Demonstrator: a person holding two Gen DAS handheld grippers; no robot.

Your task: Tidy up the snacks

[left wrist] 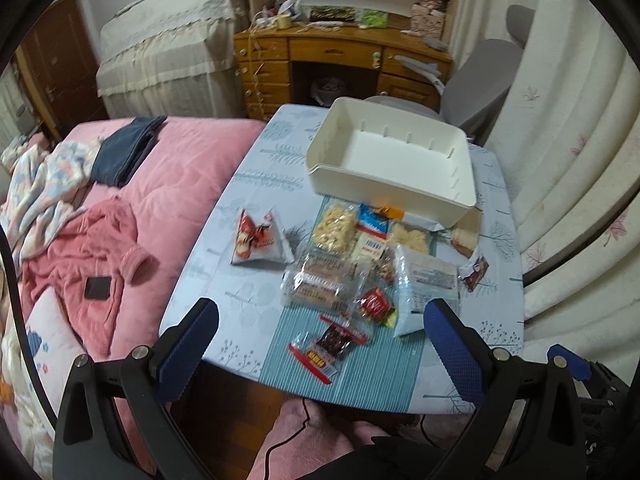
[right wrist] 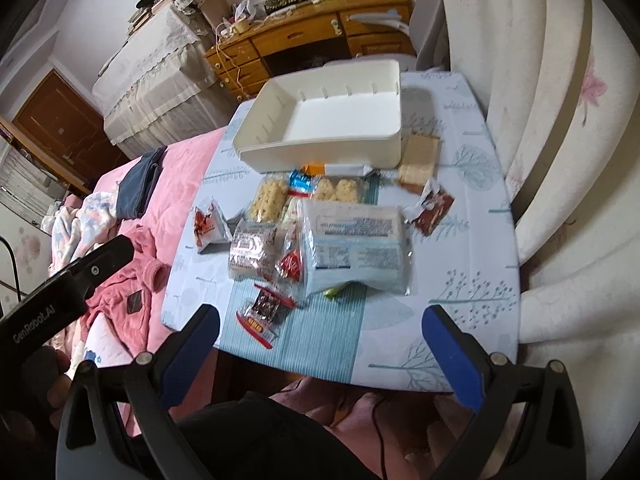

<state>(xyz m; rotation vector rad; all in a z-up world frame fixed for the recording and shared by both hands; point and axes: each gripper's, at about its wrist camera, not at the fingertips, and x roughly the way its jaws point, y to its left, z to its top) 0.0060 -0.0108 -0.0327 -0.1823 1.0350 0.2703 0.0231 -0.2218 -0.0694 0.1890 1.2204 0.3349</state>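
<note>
A white plastic bin [left wrist: 424, 196] [right wrist: 320, 152] stands empty at the far side of a small table [left wrist: 256, 184] [right wrist: 472, 208]. In front of it lies a pile of snack packets: a red-and-white triangular bag [left wrist: 260, 242] [right wrist: 210, 226], puffed rice bars [left wrist: 334, 226] [right wrist: 270, 198], a clear pack of rolls [left wrist: 320, 284] [right wrist: 254, 254], a large pale blue bag [left wrist: 420, 288] [right wrist: 352, 248] and a red-edged packet [left wrist: 330, 346] [right wrist: 264, 312] nearest me. My left gripper [left wrist: 320, 316] and right gripper [right wrist: 320, 320] both hover open above the table's near edge, holding nothing.
A pink-covered bed [left wrist: 160, 184] with clothes runs along the table's left. Cream curtains [left wrist: 568, 140] hang close on the right. A grey chair [left wrist: 484, 76] and wooden desk [left wrist: 340, 52] stand behind the table. A person's knees [left wrist: 320, 432] are below the near edge.
</note>
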